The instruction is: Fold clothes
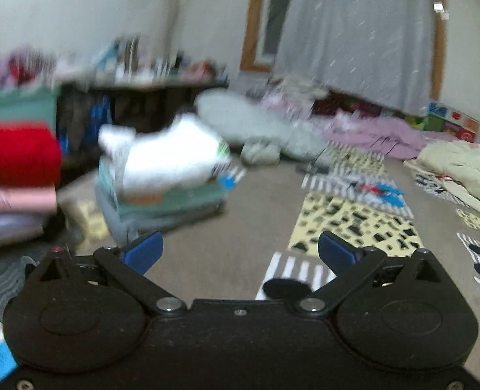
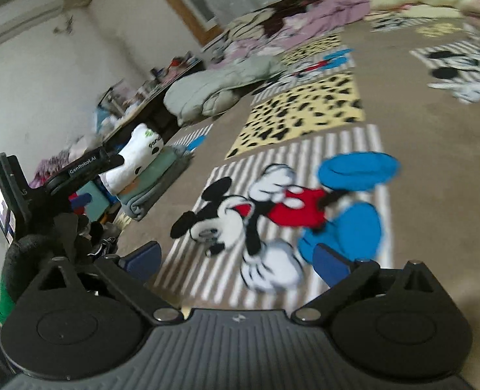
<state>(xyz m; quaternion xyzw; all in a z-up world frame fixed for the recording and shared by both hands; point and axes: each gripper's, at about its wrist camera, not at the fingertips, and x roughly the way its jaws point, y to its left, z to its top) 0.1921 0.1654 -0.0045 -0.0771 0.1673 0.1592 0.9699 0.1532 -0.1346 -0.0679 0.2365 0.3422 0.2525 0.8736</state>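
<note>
Clothes (image 1: 162, 162) stacked, patterned sheet (image 2: 305, 110), cluttered room

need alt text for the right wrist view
The right claw, open and empty, hangs over a bedsheet printed with a cartoon mouse. A stack of folded clothes sits far left.

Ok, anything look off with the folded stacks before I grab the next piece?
One thing: the white garment on top of the folded pile sits bunched and lopsided, overhanging the flat teal and grey layers beneath rather than lying folded. Both views are blurred, so detail is limited. Left gripper and right gripper are open and hold nothing.
</note>
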